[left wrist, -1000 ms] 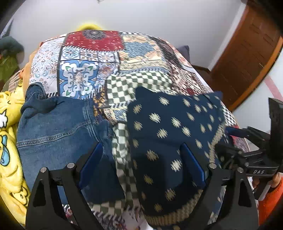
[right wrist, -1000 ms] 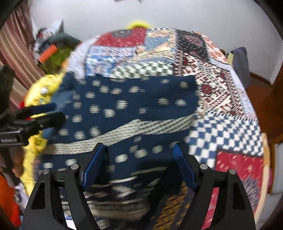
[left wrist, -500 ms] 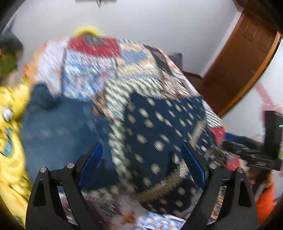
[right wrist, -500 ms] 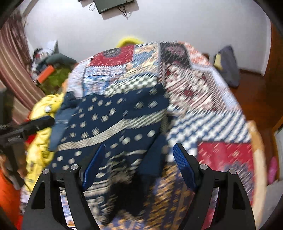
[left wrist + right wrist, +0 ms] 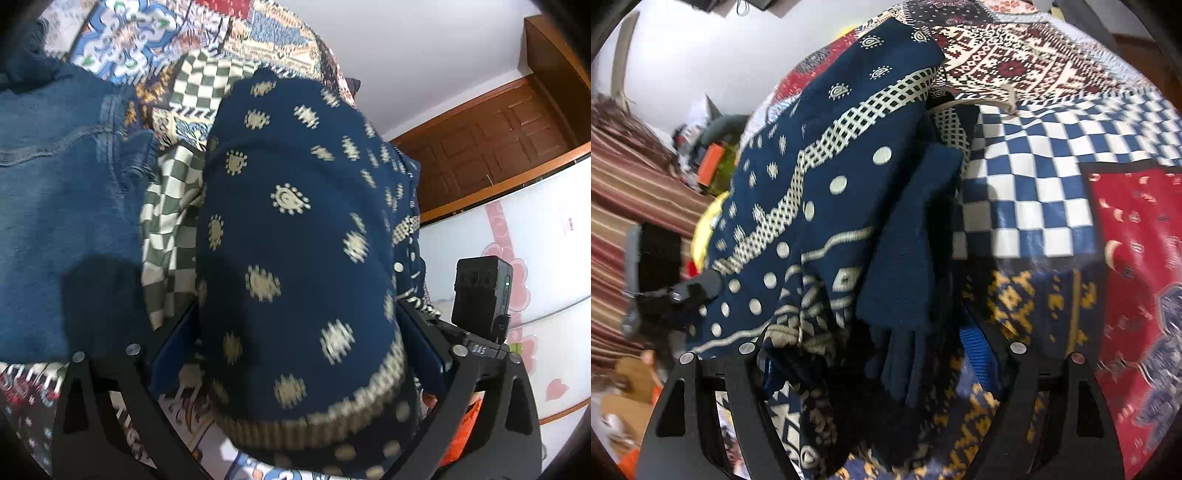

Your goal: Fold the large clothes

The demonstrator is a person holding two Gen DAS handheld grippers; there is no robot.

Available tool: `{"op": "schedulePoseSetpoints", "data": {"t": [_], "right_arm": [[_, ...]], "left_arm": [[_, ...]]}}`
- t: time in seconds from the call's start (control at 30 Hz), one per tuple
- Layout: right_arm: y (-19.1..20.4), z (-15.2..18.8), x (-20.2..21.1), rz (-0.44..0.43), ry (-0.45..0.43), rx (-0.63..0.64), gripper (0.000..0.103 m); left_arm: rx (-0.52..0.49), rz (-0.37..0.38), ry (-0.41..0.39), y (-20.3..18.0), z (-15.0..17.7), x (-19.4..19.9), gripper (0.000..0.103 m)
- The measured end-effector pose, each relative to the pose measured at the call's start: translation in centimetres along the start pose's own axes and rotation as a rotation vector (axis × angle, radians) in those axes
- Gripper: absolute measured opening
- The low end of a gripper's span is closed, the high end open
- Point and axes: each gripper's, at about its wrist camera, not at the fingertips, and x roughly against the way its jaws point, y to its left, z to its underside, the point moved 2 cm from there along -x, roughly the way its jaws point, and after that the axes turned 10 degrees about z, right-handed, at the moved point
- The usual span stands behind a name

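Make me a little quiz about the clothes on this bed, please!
1. True or false: the navy sweater lies on top of a patchwork quilt.
2. In the left wrist view, what lies next to the sweater? A) blue denim B) a striped towel C) a pink pillow
3. Fill the gap: in the right wrist view, the quilt patch beside the sweater has blue and ____ checks.

Key: 1 true; 2 A; 3 white.
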Motion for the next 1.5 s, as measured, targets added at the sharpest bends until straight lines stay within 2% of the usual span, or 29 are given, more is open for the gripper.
{"op": "schedulePoseSetpoints", "data": {"t": [0.13, 0.23, 0.33, 0.4, 0.47, 0.57, 0.7, 0.87, 1.0, 1.13, 1.23, 1.4, 1.5], "right_arm": [[0.1, -0.6, -0.8, -0.059, -0.003, -0.038, 0.077], [0.5, -0.6, -1.0, -0.065, -0.006, -0.028, 0.075], [1.0, -0.2, -0.7, -0.076, -0.004, -0.037, 0.062], [1.6, -0.1, -0.2, -0.08, -0.007, -0.044, 0.047], [2.1, -0.1, 0.6, -0.098, -0.006, -0.038, 0.038], [3.9, 0.1, 1.2, -0.071, -0.002, -0.014, 0.037], [7.4, -0.6, 1.8, -0.05, -0.041, 0.041, 0.036], [12.0, -2.4, 3.4, -0.083, -0.102, 0.113, 0.036], [16.5, -4.2, 3.1, -0.105, -0.152, 0.181, 0.036], [18.7, -5.5, 0.7, -0.112, -0.15, 0.228, 0.036], [20.3, -6.4, -2.9, -0.103, -0.13, 0.266, 0.036], [20.3, -6.6, -10.1, -0.107, -0.05, 0.237, 0.036], [19.1, -6.0, -15.8, -0.052, 0.038, 0.213, 0.035]], "left_arm": [[0.061, 0.074, 0.025, 1.1, -0.4, -1.4, 0.103], [0.051, 0.088, 0.015, 0.9, -0.2, -1.4, 0.102], [0.034, 0.075, 0.005, 0.2, 0.2, -0.9, 0.092], [0.014, 0.058, -0.002, -0.4, 0.5, -0.3, 0.088], [-0.014, 0.04, -0.011, -1.5, 1.0, 0.6, 0.081], [-0.035, 0.03, -0.035, -2.9, 1.4, 2.5, 0.078], [-0.079, 0.023, -0.105, -4.8, 1.4, 6.5, 0.077], [-0.143, 0.023, -0.201, -6.6, 0.6, 12.8, 0.078], [-0.168, 0.012, -0.27, -6.6, -0.1, 17.6, 0.078], [-0.181, -0.043, -0.319, -4.5, -1.2, 20.9, 0.078], [-0.141, -0.065, -0.325, -1.5, -1.7, 22.1, 0.078], [-0.058, -0.103, -0.283, 5.9, -3.8, 20.2, 0.078], [0.025, -0.166, -0.216, 11.1, -3.7, 18.1, 0.078]]}}
